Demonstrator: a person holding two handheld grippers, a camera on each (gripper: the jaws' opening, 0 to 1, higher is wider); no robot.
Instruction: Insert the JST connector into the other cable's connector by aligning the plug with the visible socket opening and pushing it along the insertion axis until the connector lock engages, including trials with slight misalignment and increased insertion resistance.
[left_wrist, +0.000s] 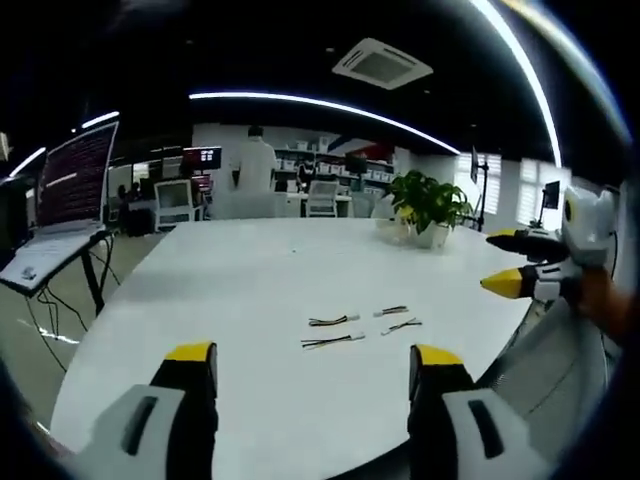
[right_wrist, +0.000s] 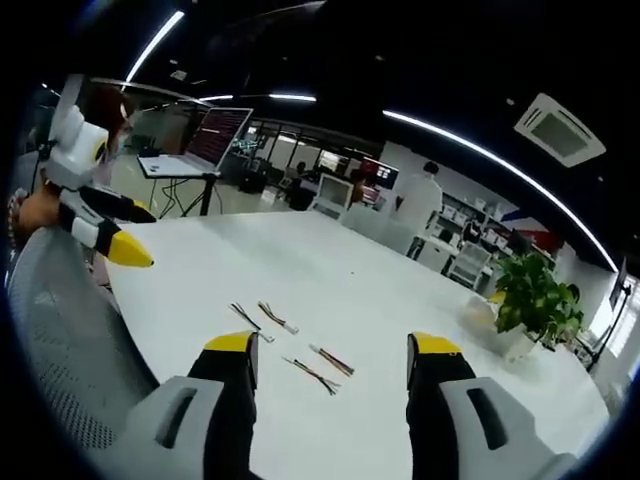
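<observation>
in the left gripper view a laptop (left_wrist: 70, 190) stands on a stand at the upper left. the left gripper (left_wrist: 312, 358) rises from the bottom edge, jaws wide apart and holding nothing. past it, on the white desk (left_wrist: 250, 270), four short cables (left_wrist: 360, 327) lie loose near the centre. a potted plant (left_wrist: 430, 208) sits further back. the right gripper (left_wrist: 512, 262) enters at the right edge.

in the right gripper view the right gripper (right_wrist: 333, 352) is also wide open and empty, with the cables just beyond its jaws.
</observation>
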